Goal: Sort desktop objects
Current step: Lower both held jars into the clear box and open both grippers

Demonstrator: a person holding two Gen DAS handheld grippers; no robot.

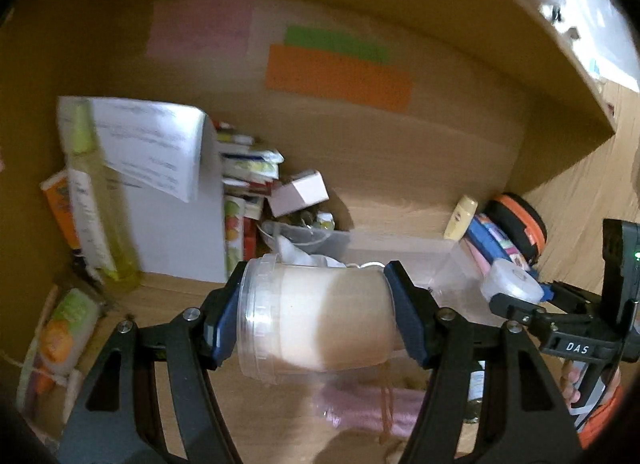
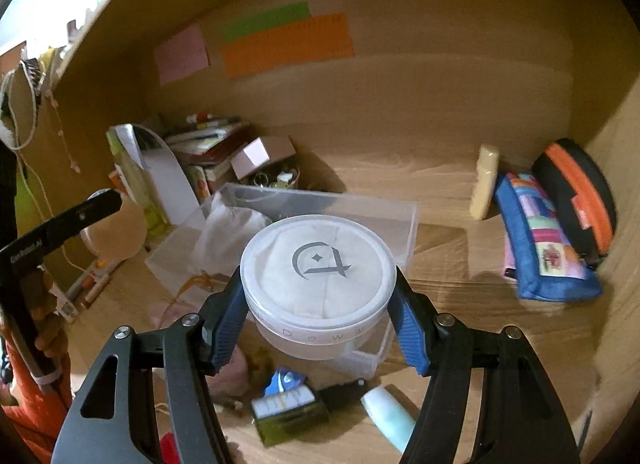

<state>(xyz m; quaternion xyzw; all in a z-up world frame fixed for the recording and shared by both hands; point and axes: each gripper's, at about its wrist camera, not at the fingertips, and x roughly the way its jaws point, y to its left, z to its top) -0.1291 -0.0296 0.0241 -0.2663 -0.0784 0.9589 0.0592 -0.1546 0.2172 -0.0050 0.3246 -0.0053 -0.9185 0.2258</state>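
Left tongs: clamped on clear jar, held sideways by lid end and base, cream-coloured contents inside; lifted above table, presumably in transit to a sorting spot

Right tongs: clamped on round white tub, lid up, gripped across its width; folded white cloth visible through lid; also raised clear of table

Clear plastic box: open-topped, at 12 o'clock just behind tub; holds crumpled white tissue; likely destination, though not certain

Small bowl: at 11 o'clock beyond box, filled with small oddments, too blurred to name

Blue pencil case and black-and-orange pouch: at 2 o'clock, propped against side wall

Books: stacked at 11 o'clock
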